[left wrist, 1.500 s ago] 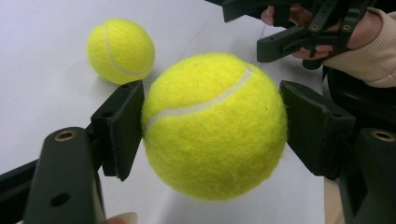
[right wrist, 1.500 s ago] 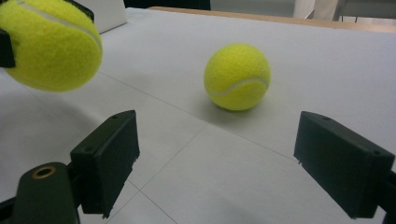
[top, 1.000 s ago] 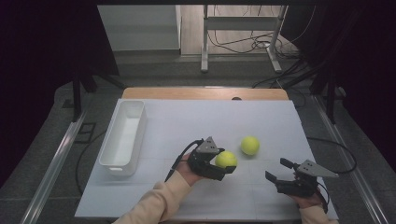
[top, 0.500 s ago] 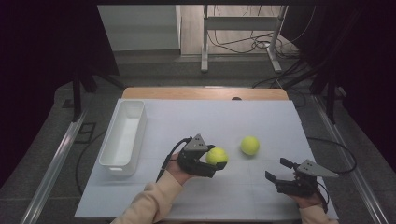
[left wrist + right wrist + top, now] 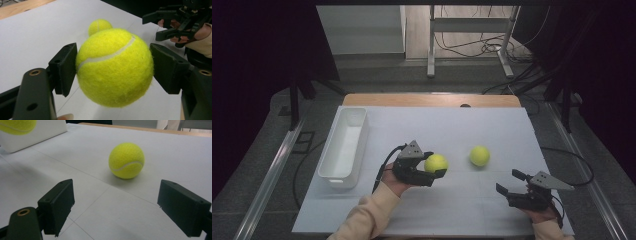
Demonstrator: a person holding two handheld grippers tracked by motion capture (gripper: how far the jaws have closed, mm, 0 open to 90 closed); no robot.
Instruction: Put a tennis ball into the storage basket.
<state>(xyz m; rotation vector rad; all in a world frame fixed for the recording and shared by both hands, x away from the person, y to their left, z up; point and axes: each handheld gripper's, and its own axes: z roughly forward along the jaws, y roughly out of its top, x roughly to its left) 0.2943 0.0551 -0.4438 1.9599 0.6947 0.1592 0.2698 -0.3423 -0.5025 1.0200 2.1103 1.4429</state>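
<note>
A yellow tennis ball [image 5: 436,163] [image 5: 115,66] is clamped between the jaws of my left gripper [image 5: 432,169] [image 5: 113,68], which is shut on it and holds it just above the white table sheet. A second tennis ball [image 5: 480,155] [image 5: 126,160] [image 5: 100,25] rests on the sheet to the right of it. My right gripper [image 5: 507,181] [image 5: 115,207] [image 5: 150,28] is near the table's front right, open and empty, pointing at the second ball from a short way off. The held ball [image 5: 17,126] peeks in at the top left of the right gripper view.
A long white tray [image 5: 362,135] [image 5: 37,132] lies along the left side of the white sheet [image 5: 452,125], empty as far as I can see. Cables trail from both grippers. The sheet's front edge is close to my hands.
My left gripper has carried the held ball leftward, away from the second ball and toward the tray side. The right gripper and the loose ball have stayed put.
</note>
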